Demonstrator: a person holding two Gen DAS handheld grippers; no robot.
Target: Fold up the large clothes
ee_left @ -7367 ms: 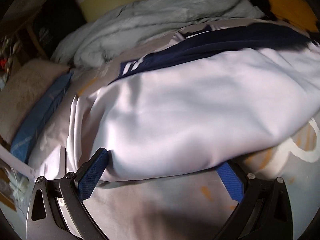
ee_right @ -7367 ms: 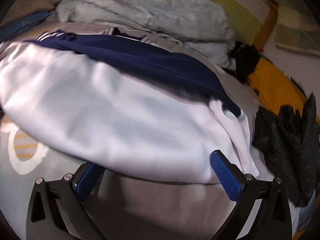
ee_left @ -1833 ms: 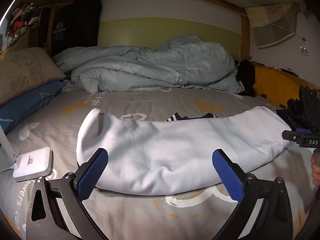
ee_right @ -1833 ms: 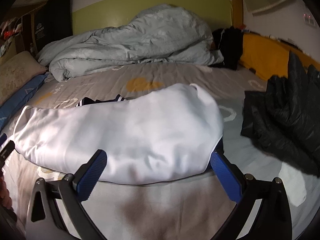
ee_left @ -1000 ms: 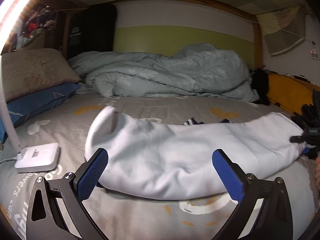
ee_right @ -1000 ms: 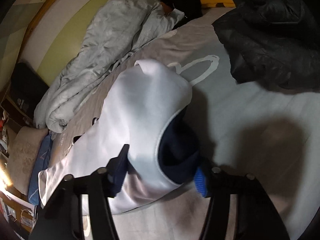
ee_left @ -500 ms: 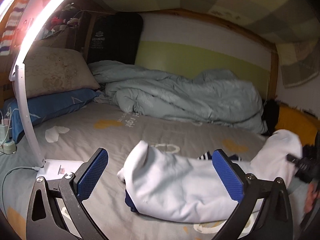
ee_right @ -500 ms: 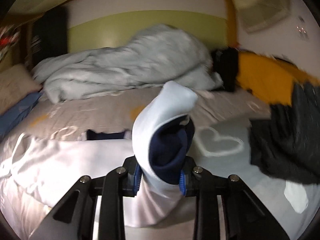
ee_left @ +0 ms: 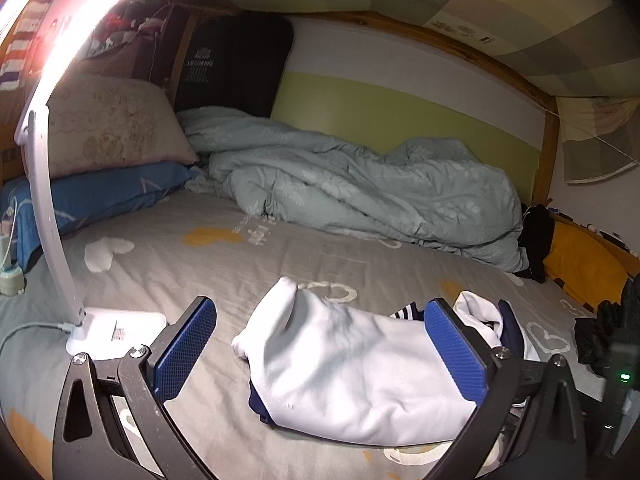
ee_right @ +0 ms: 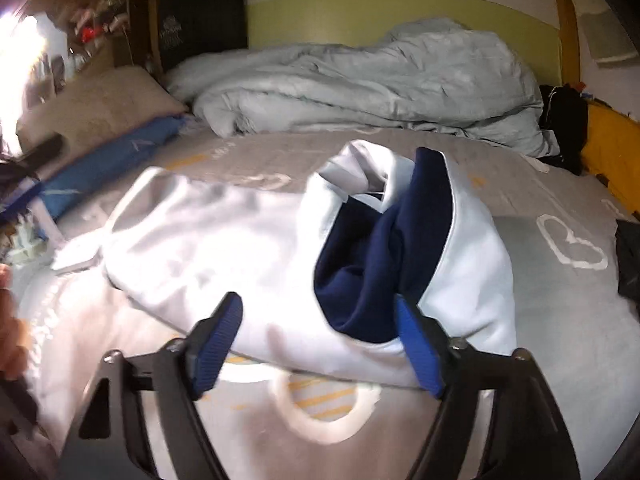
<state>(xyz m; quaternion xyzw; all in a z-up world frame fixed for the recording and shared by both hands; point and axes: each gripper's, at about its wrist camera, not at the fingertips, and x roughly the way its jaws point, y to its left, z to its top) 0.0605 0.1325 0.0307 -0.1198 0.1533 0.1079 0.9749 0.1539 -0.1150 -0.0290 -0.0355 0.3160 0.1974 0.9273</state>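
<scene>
One garment is in play: a white sweatshirt with a navy lining (ee_right: 248, 248), lying in a loose, half-folded bundle on the grey printed bed sheet (ee_right: 560, 320), near the front edge of the bed. It looks soft, thick and limp, light enough to lift by one edge but apt to sag and slide open, so a fold will probably hold only if it is laid flat rather than dropped. The end nearest the right-hand camera gapes, showing the navy inside (ee_right: 376, 256), and that doubled rim of white over navy seems the best place to take hold, since pinching both layers together should keep them from slipping apart. The right gripper (ee_right: 320, 344) has just been opening its fingers; they now stand spread, with that gaping end lying between them, though no pad clearly presses on the cloth. The left gripper (ee_left: 324, 352) hovers above the bundle with its fingers wide apart and nothing in them. Farther out lie a rumpled pale green duvet (ee_left: 360, 192) against the wall, stacked pillows (ee_left: 108, 136) and a white desk lamp base (ee_left: 116, 332) on the sheet.
</scene>
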